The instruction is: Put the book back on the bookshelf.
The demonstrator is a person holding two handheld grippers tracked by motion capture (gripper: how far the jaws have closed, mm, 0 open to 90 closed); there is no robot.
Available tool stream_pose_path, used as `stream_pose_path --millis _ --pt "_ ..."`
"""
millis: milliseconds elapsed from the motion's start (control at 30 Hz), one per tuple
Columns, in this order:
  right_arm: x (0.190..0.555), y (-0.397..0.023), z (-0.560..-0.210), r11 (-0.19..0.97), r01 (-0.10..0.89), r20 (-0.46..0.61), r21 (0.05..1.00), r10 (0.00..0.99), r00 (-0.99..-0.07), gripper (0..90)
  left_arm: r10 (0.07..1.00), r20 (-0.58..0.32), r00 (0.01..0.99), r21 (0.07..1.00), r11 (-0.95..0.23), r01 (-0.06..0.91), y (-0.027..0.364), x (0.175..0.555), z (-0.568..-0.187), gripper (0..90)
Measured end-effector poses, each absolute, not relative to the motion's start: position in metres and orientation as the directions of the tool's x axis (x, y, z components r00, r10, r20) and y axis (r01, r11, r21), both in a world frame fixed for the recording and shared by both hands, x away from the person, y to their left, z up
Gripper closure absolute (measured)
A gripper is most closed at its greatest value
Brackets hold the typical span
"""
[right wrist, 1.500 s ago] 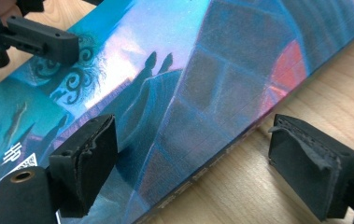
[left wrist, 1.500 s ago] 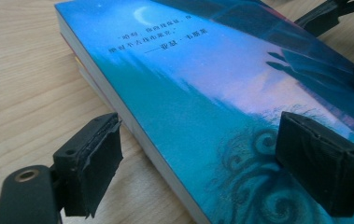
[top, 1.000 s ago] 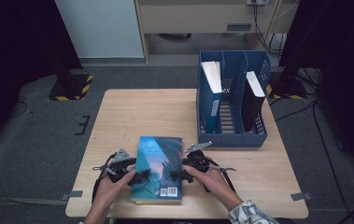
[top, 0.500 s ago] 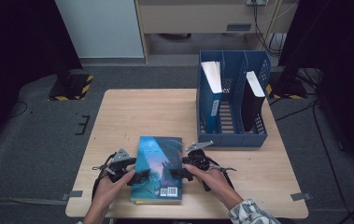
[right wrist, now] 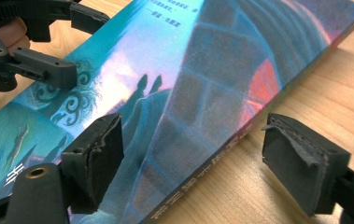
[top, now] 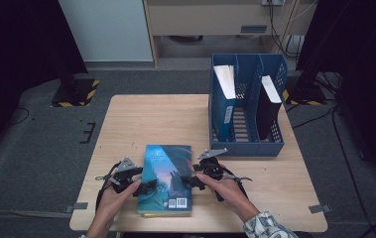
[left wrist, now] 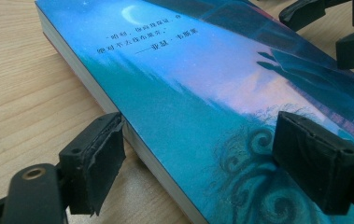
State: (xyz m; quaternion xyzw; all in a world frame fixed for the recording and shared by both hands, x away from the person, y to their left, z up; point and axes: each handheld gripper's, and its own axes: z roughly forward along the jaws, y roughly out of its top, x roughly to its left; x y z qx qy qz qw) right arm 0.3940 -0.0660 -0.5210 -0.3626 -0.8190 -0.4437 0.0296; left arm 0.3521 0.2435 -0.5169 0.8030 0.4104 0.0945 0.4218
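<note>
While the book is lying flat at the table's near edge, we are straddling its left edge with the spread left gripper and, jaws just narrowing but not pinching, its right with the right gripper, risking a one-sided grip tilting it.

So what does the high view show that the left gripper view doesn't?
High view alone: the blue file rack at the table's far right, with two books standing in it, and the person's hands.
Left gripper view alone: the printed lines and crescent moon on the cover, and the left gripper with one jaw over the cover and one beside the page edge.
Both: the book flat on the wooden table.
</note>
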Motion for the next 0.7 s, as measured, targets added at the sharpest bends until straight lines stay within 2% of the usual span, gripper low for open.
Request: stream_pose_path --millis 267,700 --pt "0.392 -0.065 -0.528 0.376 0.634 0.383 0.676 0.556 -0.738 14.6 0.729 -0.173 0.662 0.76 -0.329 0.56 0.242 0.354 -0.516 16.8" --pt "0.395 -0.068 -0.532 0.349 0.654 0.427 0.672 0.539 -0.726 11.4 0.711 -0.178 0.68 0.766 -0.333 0.55 0.239 0.358 -0.517 17.1"
